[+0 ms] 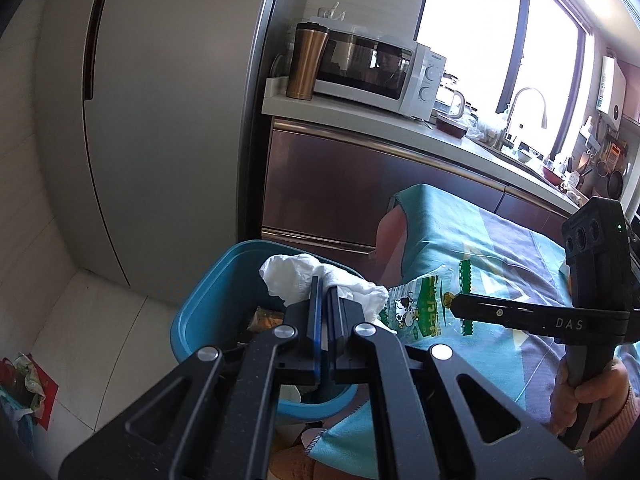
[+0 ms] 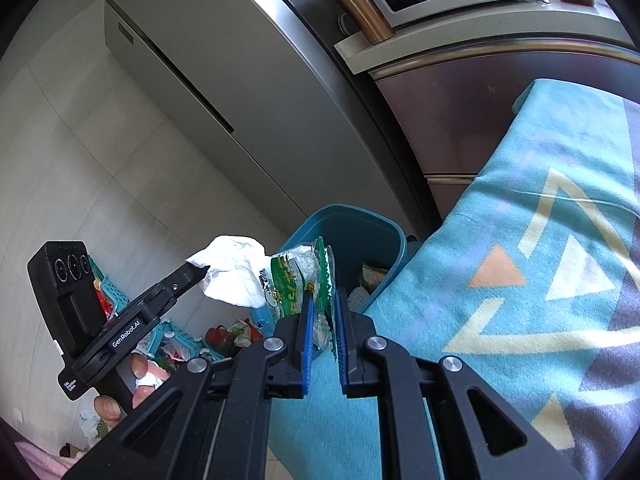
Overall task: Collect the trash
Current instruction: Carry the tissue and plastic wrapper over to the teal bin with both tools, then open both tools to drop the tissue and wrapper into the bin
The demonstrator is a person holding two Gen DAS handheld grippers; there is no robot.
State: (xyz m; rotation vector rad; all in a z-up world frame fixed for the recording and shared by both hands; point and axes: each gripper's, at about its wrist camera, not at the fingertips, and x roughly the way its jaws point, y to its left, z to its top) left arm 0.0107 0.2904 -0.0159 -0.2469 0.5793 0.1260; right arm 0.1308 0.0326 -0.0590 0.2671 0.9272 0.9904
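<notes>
We have both pieces in hand: the left hand-held gripper [image 1: 325, 304] is clamped on a crumpled tissue [image 1: 320, 280], the right hand-held gripper [image 2: 322, 312] on a green snack wrapper [image 2: 302, 280]. Both hang near the blue bin [image 1: 208, 300], tissue over its 12 o'clock rim; release remains, and more litter seems left on the floor [image 2: 80, 160] at 7 o'clock.

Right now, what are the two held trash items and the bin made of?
White wad in the left gripper: tissue or paper towel, matte, soft crumples. Snack wrapper in the right gripper: thin plastic film, glossy, partly see-through, printed green. Teal bin: likely moulded plastic, smooth rolled rim, slight sheen.
</notes>
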